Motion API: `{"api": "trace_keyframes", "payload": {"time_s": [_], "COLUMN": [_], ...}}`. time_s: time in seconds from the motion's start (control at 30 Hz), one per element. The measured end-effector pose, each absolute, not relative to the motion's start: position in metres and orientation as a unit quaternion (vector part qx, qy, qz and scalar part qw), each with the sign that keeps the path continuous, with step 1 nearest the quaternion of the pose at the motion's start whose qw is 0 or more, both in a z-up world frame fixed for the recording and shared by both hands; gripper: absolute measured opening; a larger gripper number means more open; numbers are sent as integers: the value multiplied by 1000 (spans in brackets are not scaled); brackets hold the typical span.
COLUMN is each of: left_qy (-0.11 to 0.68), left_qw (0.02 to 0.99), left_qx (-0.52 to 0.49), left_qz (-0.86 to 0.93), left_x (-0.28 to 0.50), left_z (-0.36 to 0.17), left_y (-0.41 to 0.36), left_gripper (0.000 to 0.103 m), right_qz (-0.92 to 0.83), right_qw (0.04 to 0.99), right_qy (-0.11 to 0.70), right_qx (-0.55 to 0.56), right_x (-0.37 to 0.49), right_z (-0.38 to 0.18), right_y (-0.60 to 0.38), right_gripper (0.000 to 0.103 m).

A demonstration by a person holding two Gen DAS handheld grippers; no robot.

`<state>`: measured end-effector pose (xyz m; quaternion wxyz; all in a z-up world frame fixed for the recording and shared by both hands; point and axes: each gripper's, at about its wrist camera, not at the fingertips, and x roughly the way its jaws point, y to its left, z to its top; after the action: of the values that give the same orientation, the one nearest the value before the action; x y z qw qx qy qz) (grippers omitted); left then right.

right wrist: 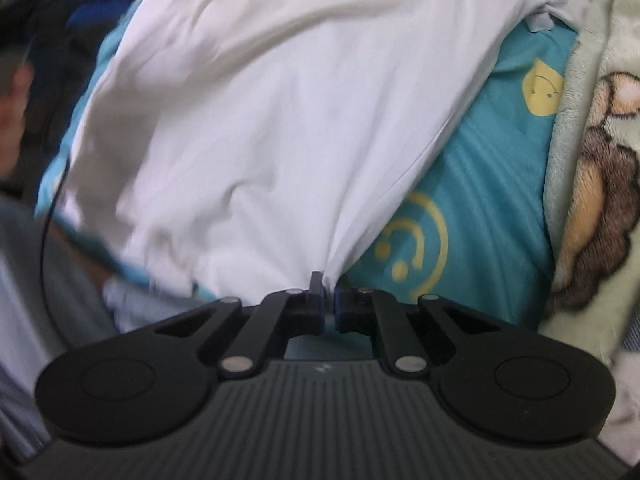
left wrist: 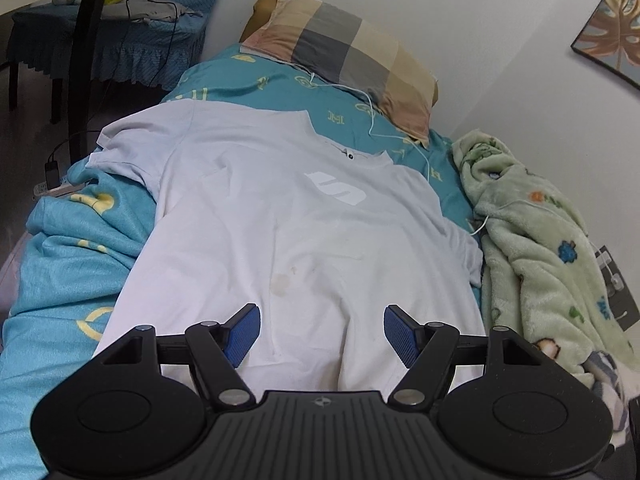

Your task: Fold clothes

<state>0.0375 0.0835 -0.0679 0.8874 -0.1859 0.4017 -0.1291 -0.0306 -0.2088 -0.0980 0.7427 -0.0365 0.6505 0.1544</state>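
A bed with a blue sheet [left wrist: 52,264] stands next to a white wall [left wrist: 500,40], and the sheet has yellow smiley faces on it. A white T-shirt [left wrist: 280,220] lies spread out flat on the sheet, front side up, with its collar pointing to the far end of the bed. It has a white logo [left wrist: 336,189] on the chest and a faint stain lower down. A checked pillow [left wrist: 344,52] sits at the far end of the bed, past the collar. A thin white cable [left wrist: 372,120] runs from the pillow down across the sheet. A fluffy green blanket [left wrist: 532,248] with little animals lies bunched up beside the shirt, against the wall. A picture [left wrist: 612,28] hangs on the wall. A chair with a blue cover [left wrist: 112,32] stands on the floor past the far corner of the bed. The left gripper [left wrist: 322,334] hangs over the near end of the shirt with its 2 blue pads spread wide apart, holding nothing. The right gripper [right wrist: 329,296] is squeezed tight on a bunched bit of the shirt's edge, and the cloth fans out from it over the blue sheet. The right view is blurry.
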Motion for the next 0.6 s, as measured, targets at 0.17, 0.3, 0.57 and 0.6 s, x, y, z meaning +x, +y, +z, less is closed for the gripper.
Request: {"api": "trace_keyframes", "payload": {"time_s": [0.17,0.3,0.57,0.6], "left_qy": [401,402,400,400], "left_qw": [889,890,894,894], "left_qx": [-177,-168,-145,-140], "left_qz": [-132,-135,-142,-142], "left_x": [37,35,33,32], "left_z": [-66,-65,-62,-62], "left_y": [78,73,62,60], "left_gripper": [71,71,72,72], "right_qz": [165,166,155,149], "right_qw": [726,738,806,816], "right_qy": [666,654,562,548], "right_qx": [-44,-8,101,108], "right_x": [-51,-44,-14,-7], "right_z": [-112,-98,-46,-41], "right_y": [-215,-225,-267,-271], "right_gripper": [8,11,52,52]}}
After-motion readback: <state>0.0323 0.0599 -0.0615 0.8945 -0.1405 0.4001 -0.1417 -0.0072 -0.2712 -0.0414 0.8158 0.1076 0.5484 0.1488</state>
